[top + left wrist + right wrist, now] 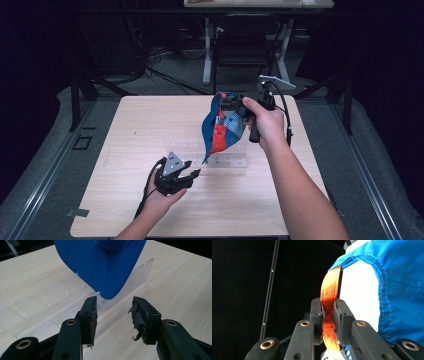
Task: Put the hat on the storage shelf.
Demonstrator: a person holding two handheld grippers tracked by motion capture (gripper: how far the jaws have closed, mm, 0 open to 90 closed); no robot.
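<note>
the left gripper (192, 169) hovers low over the counter (125, 150) at about 7 o'clock from the cap, its jaws apart and gripping nothing, aimed toward 2 o'clock at the clear acrylic rack (227, 161). in the left gripper view the blue baseball cap's (105, 267) brim tip hangs just above that rack (75, 287), beyond the parted jaws. the cap (222, 127) dangles mid-air above the counter's centre, long axis near vertical, brim pointing down toward 7 o'clock. the right gripper (329, 315) is clenched on the cap's orange strap (329, 295), holding it from 1 o'clock.
</note>
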